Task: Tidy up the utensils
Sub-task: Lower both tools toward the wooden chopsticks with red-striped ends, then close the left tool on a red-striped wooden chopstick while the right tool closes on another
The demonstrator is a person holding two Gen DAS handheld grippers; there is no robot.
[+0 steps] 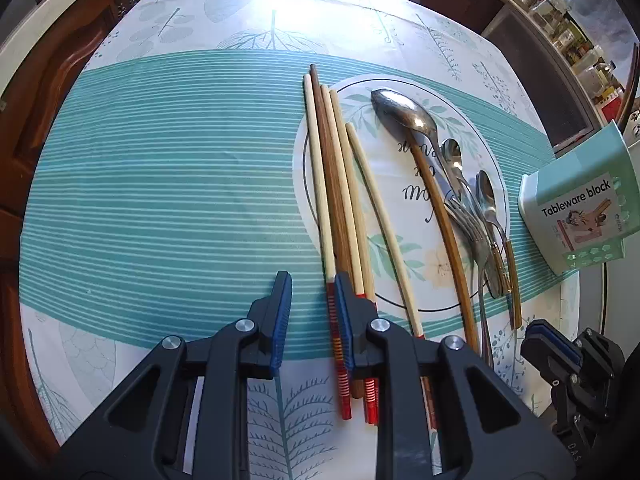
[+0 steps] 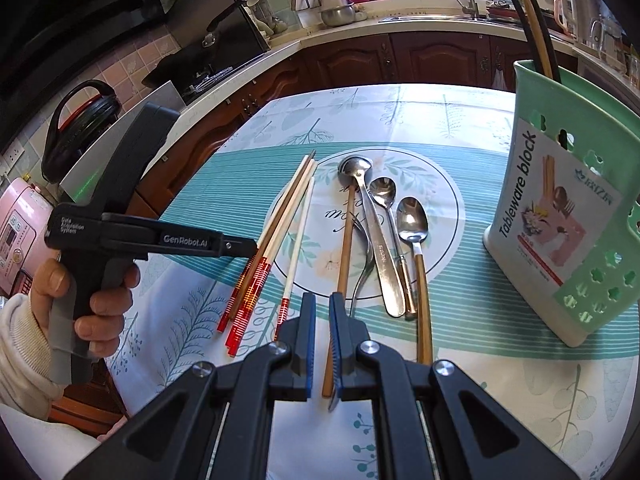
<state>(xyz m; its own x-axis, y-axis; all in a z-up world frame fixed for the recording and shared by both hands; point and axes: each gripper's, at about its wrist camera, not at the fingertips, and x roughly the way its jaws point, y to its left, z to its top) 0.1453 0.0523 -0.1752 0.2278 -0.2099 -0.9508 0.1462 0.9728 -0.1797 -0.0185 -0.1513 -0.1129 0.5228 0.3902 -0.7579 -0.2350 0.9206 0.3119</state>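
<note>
1. The step in hand looks like the pick-up of the chopsticks (image 1: 336, 184). The left gripper (image 1: 310, 292) hangs steeply over their red-banded ends with a gap between its jaws; one pad sits at the left edge of the bundle and the other stands on bare cloth, so nothing is clamped.

2. The right gripper (image 2: 322, 312) is closed to a narrow slit and holds nothing. A wood-handled spoon (image 2: 348, 216) and a fork (image 2: 366, 264) pass under it — whether the pads touch them I cannot tell.

3. The chopsticks lie on the tablecloth (image 1: 160, 168), partly over the rim of the printed round motif. In the left wrist view their long axis runs from 6 toward 12 o'clock, plain tips at 12, banded ends at 6. One pale stick lies apart, fanned toward 5 o'clock.

4. The spoons (image 2: 400, 216) lie at 3 o'clock of the chopsticks, bowls at 12, handles at 6.

5. The green tableware holder (image 2: 560, 216) stands upright at 3 o'clock of the spoons, well apart, with a few long handles already in it.

6. Next, I judge, the left jaws must shift toward 3 o'clock to straddle a stick — then close across its axis.
</note>
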